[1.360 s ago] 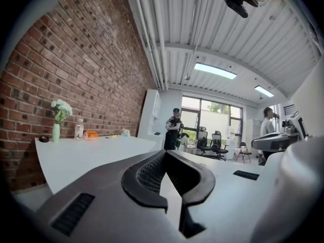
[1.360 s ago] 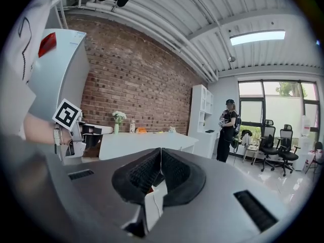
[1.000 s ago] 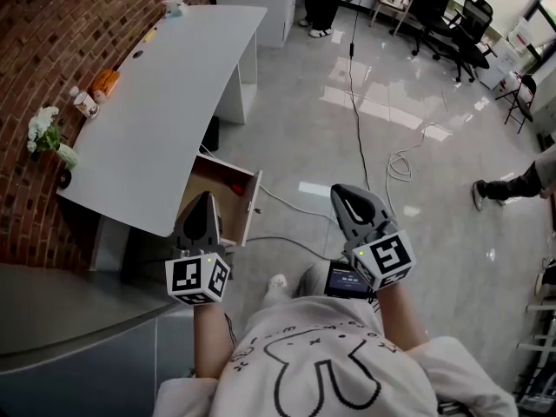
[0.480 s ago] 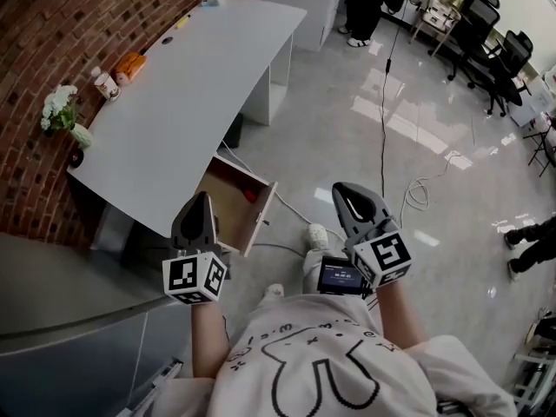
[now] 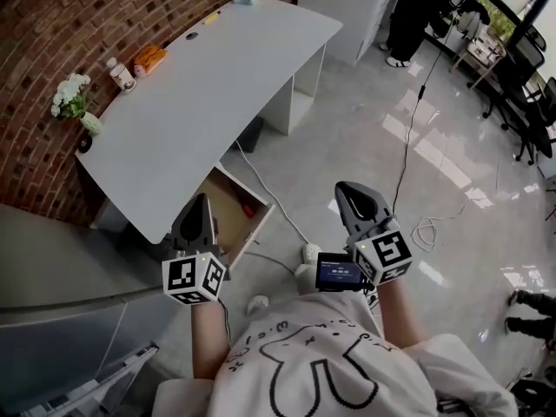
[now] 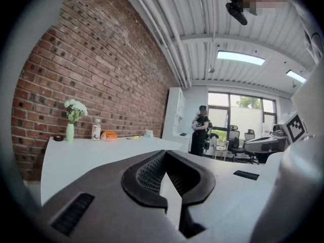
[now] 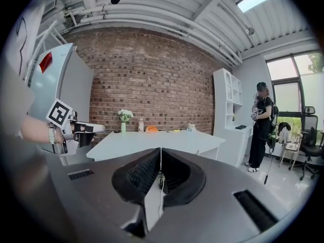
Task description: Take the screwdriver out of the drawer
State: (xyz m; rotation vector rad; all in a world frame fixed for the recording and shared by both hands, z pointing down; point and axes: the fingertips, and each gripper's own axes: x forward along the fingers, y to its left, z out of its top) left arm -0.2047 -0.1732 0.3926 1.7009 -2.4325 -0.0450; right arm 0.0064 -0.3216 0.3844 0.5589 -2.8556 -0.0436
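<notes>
Jaws pressed together on nothing, the left hand-held gripper (image 5: 202, 200) hangs at the left edge of the drawer (image 5: 259, 224), which stands pulled open under the white counter (image 5: 200, 94). Inside the drawer, toward its front, lies what may be the screwdriver (image 5: 248, 208), a red speck too small to be sure of. The right hand-held gripper (image 5: 347, 191), jaws likewise together and empty, is well to the drawer's right, over the floor (image 5: 417, 146).
</notes>
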